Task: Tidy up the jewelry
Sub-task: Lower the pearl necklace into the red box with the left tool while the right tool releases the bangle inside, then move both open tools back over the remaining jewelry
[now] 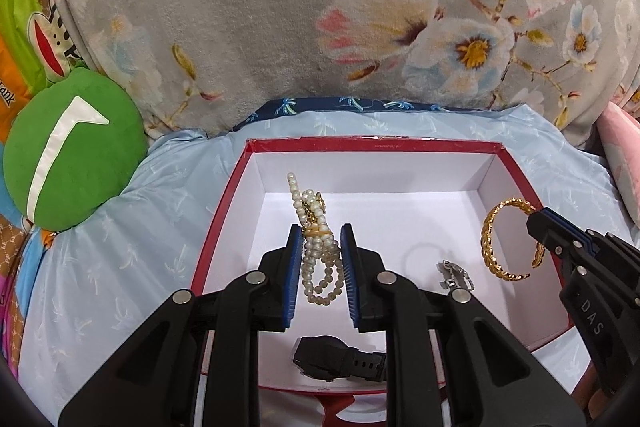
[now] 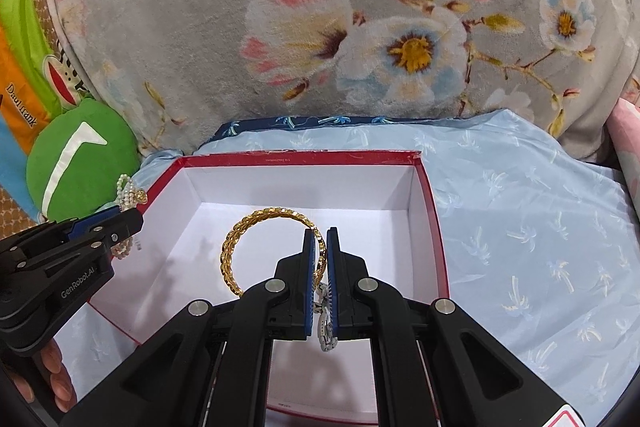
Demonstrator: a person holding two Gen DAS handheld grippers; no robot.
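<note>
step: lowering jewelry into red-rimmed white cardboard box (image 1: 256, 163) | left tongs (image 1: 320, 263) pinching white pearl strand (image 1: 320, 259) | right tongs (image 2: 320, 267) pinching twisted gold bangle (image 2: 240, 243), 9 o'clock | next: spread, drop gently

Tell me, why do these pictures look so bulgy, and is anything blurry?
Both wrist views are fisheye: dark rounded corners, and the red box's rim bows. Left view: pearl bracelet sharp, soft shadows on the white floor. Right view: gold bangle crisp, no glare.

Black plastic left gripper (image 1: 320, 239) and right gripper (image 2: 320, 239), blue ribbed pads, silver pivot pins, white "GenRobot.AI" and "DAS" lettering.
</note>
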